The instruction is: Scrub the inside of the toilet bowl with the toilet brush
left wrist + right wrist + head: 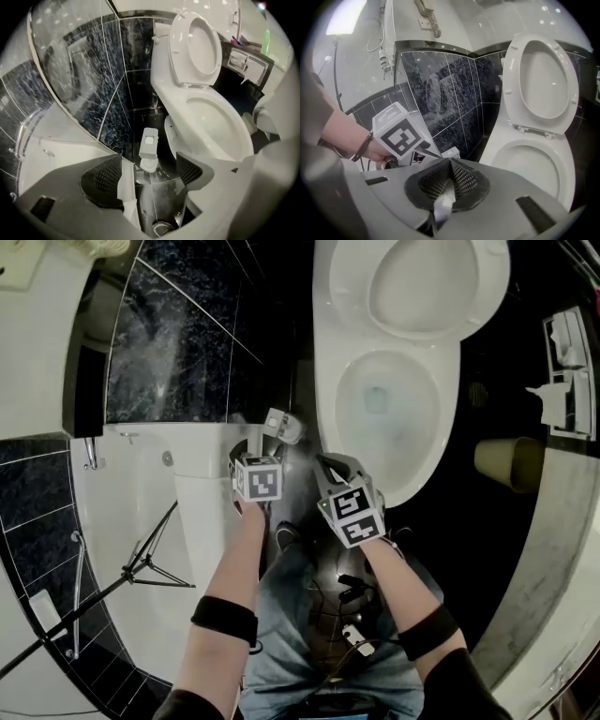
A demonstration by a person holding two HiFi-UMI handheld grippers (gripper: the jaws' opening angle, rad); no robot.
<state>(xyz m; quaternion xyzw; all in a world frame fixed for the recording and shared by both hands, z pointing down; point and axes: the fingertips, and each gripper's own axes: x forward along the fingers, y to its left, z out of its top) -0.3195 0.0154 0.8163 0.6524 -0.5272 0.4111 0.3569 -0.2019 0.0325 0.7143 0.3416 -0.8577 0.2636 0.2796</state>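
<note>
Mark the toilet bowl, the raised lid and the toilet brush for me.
toilet bowl (408, 432), head view, inner wall of the bowl.
raised lid (546, 77), right gripper view, middle of its inner face.
toilet brush (149, 143), left gripper view, top of its handle.

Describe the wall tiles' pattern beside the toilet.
Black wall tiles with white marbled veining; clearest in the right gripper view.

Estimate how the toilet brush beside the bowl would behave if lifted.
The toilet brush looks like slim white plastic: probably stiff and light. Its glossy surface may slip. It stands upright and narrow, so a push could tip it.
</note>
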